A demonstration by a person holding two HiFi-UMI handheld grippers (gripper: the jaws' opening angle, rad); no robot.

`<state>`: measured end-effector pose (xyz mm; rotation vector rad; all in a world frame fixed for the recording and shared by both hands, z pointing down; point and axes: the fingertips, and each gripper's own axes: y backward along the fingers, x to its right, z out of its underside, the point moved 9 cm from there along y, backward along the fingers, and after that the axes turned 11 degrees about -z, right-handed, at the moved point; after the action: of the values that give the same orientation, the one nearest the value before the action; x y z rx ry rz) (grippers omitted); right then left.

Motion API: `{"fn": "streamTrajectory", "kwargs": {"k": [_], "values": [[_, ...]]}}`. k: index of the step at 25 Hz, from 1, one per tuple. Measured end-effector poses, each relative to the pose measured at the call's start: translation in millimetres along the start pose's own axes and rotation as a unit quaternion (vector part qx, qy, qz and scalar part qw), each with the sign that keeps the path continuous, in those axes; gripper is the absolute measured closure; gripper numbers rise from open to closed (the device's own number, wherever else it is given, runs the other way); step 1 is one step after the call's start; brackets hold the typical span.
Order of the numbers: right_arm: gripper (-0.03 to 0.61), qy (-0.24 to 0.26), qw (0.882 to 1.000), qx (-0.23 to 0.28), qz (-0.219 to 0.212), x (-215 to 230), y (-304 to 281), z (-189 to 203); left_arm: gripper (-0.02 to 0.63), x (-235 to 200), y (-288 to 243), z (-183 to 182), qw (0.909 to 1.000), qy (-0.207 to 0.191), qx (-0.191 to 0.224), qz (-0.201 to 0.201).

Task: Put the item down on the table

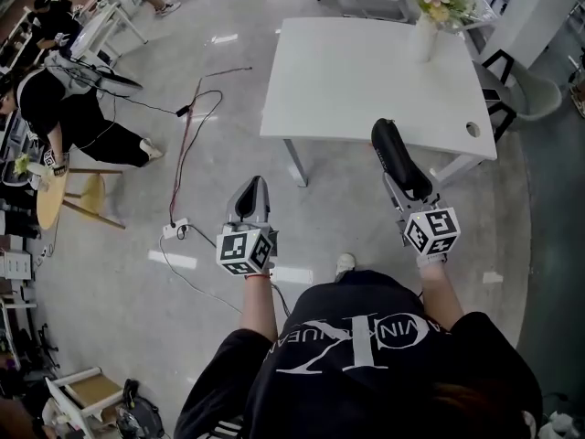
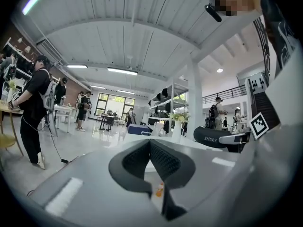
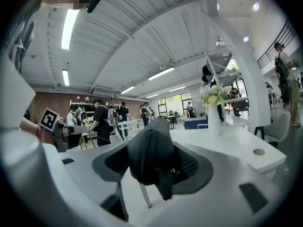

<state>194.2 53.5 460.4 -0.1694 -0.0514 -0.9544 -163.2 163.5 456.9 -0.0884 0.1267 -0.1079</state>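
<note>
A long black case is clamped in my right gripper, which is shut on it and holds it in the air just over the near edge of the white table. In the right gripper view the case fills the space between the jaws, with the table stretching beyond. From the left gripper view the case shows at the right with pale lettering on its side. My left gripper hangs over the floor left of the table, shut with nothing in it.
A white vase of flowers stands at the table's far right, and a round cable hole is near its right front corner. Chairs stand to the right. Cables and a power strip lie on the floor; people work at far left.
</note>
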Motion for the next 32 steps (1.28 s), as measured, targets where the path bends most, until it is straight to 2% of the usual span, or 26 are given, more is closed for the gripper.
{"fn": "streamTrajectory", "kwargs": {"k": [8, 21, 26, 32], "values": [[0.314, 0.008, 1.0, 0.006, -0.004, 34, -23, -10, 0.603, 11, -40, -6, 0.9999, -0.001, 0.012, 0.006], [0.314, -0.006, 1.0, -0.007, -0.005, 53, -47, -6, 0.603, 6, -77, -3, 0.9999, 0.0, -0.007, 0.013], [0.314, -0.015, 1.0, -0.015, 0.003, 68, -71, -5, 0.603, 0, -108, 0, 0.9996, -0.001, -0.017, 0.024], [0.314, -0.018, 1.0, -0.018, 0.005, 87, -113, -15, 0.603, -18, -159, -14, 0.9993, -0.005, -0.017, 0.033]]}}
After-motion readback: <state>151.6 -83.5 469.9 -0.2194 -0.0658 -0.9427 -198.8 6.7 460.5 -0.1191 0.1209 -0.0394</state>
